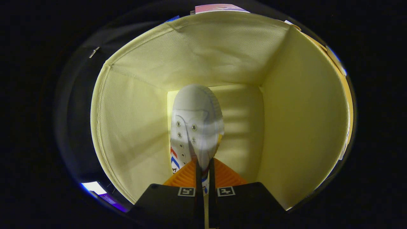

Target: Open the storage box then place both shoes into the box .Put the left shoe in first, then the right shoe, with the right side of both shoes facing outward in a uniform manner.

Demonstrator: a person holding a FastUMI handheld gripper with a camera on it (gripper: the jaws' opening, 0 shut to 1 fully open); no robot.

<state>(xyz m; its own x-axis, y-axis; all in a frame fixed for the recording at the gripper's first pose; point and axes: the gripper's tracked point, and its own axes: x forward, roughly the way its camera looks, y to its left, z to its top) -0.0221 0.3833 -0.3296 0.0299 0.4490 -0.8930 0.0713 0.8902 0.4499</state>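
Observation:
A white canvas shoe with metal eyelets and red and blue stripes on its side hangs toe-first inside the open cream fabric storage box. My gripper is shut on the shoe's upper edge near the heel, both fingers pressing a thin fold of it. The toe cap points down toward the box floor, close to the left wall. The shoe is slightly blurred. The heel and sole are hidden behind my fingers.
The box walls surround the shoe: the left wall lies close to it, the right wall stands further off with free floor between. Black booth cloth shows outside the box rim on the left.

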